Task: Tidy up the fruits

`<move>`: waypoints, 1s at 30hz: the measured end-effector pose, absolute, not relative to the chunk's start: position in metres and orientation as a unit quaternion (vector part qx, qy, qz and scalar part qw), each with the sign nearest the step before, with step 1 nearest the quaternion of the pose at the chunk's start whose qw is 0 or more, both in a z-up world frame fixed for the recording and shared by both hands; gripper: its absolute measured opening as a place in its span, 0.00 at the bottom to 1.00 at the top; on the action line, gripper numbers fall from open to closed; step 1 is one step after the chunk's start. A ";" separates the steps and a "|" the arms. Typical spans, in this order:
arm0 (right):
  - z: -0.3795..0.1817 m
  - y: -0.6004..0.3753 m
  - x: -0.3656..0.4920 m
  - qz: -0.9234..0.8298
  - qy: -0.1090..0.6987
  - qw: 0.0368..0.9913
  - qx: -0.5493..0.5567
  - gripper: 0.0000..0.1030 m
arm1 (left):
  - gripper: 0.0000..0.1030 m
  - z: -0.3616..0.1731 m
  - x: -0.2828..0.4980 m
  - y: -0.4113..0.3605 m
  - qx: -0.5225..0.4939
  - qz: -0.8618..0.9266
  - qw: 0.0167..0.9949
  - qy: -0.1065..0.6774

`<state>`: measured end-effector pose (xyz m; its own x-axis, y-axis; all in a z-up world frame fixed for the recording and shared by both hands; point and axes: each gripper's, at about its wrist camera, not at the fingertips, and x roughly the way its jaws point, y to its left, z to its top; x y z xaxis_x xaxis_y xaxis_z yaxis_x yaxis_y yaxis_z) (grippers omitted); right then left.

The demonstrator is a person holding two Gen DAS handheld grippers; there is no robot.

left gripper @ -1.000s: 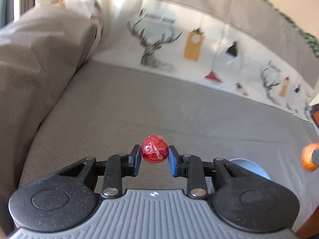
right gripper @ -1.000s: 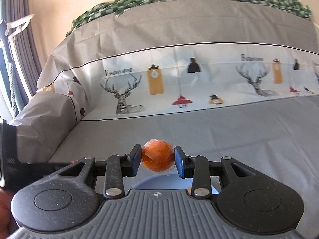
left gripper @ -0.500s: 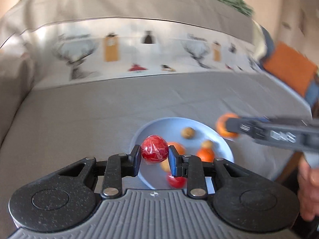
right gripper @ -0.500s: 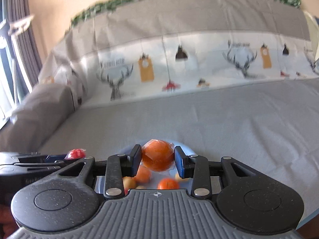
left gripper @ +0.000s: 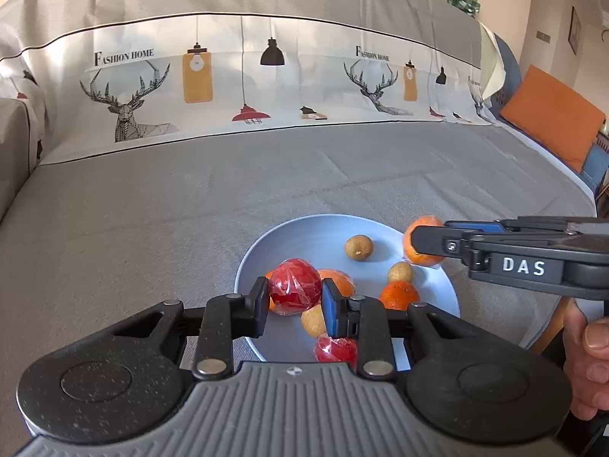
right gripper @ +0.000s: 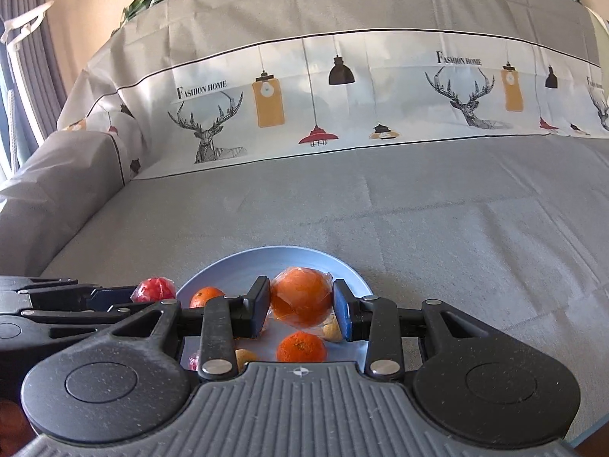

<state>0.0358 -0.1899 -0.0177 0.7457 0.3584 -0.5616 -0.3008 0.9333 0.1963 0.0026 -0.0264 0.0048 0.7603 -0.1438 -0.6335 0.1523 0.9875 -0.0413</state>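
A light blue plate lies on the grey sofa seat with several small fruits on it: oranges, tan longans and a wrapped red fruit. My left gripper is shut on a plastic-wrapped red fruit above the plate's left part. My right gripper is shut on a wrapped orange above the plate. In the left wrist view the right gripper enters from the right, holding its orange over the plate's right rim. The left gripper shows at the left in the right wrist view.
The sofa seat spreads grey around the plate. A printed cover with deer and lamps drapes the backrest. An armrest rises at the left, an orange cushion sits far right. A person's hand grips the right tool.
My left gripper swung right from bare sofa to over the plate, rolling level. My right gripper sank toward the plate with its orange. Both grips stayed as they were.
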 end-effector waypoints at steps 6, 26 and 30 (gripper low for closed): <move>-0.021 -0.179 0.041 0.181 0.312 0.932 0.033 0.36 | 0.31 0.001 0.005 -0.030 0.009 -0.088 0.938 0.336; -0.026 -0.171 0.047 0.167 0.331 0.929 0.012 0.66 | 0.56 -0.004 0.006 -0.042 0.026 -0.108 0.935 0.337; -0.025 -0.177 0.046 0.160 0.330 0.930 0.021 0.78 | 0.62 -0.004 0.006 -0.040 0.028 -0.098 0.935 0.338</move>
<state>0.0462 -0.1775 -0.0253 0.7315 0.3112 -0.6066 -0.2835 0.9480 0.1445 0.0058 -0.0402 -0.0036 0.7517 -0.1653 -0.6384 0.2026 0.9791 -0.0150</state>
